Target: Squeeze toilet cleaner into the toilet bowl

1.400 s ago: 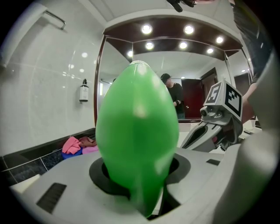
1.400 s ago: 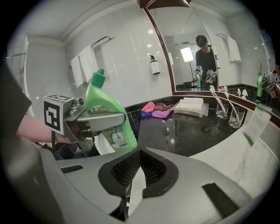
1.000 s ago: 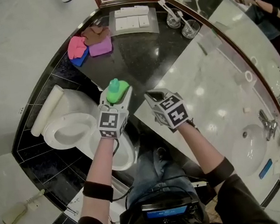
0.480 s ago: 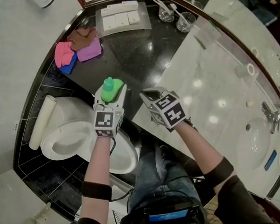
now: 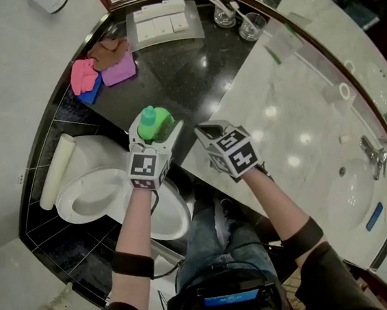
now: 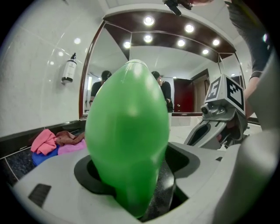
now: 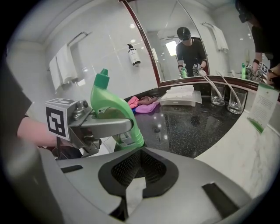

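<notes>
The green toilet cleaner bottle (image 5: 152,123) stands upright at the near edge of the black counter (image 5: 191,68), beside the toilet bowl (image 5: 91,190). My left gripper (image 5: 155,130) is around it and its jaws are opening. The bottle (image 6: 127,131) is still between them, with a gap showing at the right pad. In the right gripper view the bottle (image 7: 111,103) stands with the left gripper's finger (image 7: 105,127) across it. My right gripper (image 5: 208,130) is shut and empty just right of the bottle, and it shows in the left gripper view (image 6: 212,127).
Pink, purple and brown cloths (image 5: 102,67) lie at the counter's back left. A tray of white folded items (image 5: 161,23) and two glasses (image 5: 238,19) stand further back. A marble counter (image 5: 300,126) with sink (image 5: 356,196) and faucet (image 5: 372,156) runs right. A white roll (image 5: 56,171) lies by the toilet.
The left gripper's jaws have spread wider around the green bottle. Both grippers have stayed almost in place beside the counter edge, and the right gripper has stayed shut.
</notes>
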Available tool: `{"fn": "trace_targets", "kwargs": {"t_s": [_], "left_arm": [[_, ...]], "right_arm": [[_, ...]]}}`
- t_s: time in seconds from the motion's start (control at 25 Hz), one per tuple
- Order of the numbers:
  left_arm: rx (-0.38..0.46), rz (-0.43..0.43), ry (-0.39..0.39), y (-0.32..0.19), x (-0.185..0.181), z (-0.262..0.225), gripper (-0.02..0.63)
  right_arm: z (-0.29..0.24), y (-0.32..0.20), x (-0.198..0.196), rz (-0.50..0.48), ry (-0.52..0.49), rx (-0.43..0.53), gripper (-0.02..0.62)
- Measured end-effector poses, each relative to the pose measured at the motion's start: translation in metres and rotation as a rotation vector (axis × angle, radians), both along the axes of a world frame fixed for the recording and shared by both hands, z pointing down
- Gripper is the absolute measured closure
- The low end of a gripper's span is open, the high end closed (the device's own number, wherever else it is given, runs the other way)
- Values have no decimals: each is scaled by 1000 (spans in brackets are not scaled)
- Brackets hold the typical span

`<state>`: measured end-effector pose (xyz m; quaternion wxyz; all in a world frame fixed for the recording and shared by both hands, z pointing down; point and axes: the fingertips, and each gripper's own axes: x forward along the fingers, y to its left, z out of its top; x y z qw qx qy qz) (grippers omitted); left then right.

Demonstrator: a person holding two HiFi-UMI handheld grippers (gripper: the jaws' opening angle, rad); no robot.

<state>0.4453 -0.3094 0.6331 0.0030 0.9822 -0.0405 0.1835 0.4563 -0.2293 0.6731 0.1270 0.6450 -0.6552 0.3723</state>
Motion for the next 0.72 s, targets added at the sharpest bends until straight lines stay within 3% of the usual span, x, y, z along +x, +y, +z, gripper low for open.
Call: {"fn": "trace_targets", "kwargs": {"t_s": [0.24, 0.72], "left_arm": [[0, 14, -15, 7, -2, -6, 221], [27, -123, -74, 14, -53, -20, 221]], "right_arm": [[-4, 6, -4, -4, -5, 4, 592], [-33, 30, -26, -73, 14, 39, 592]]}}
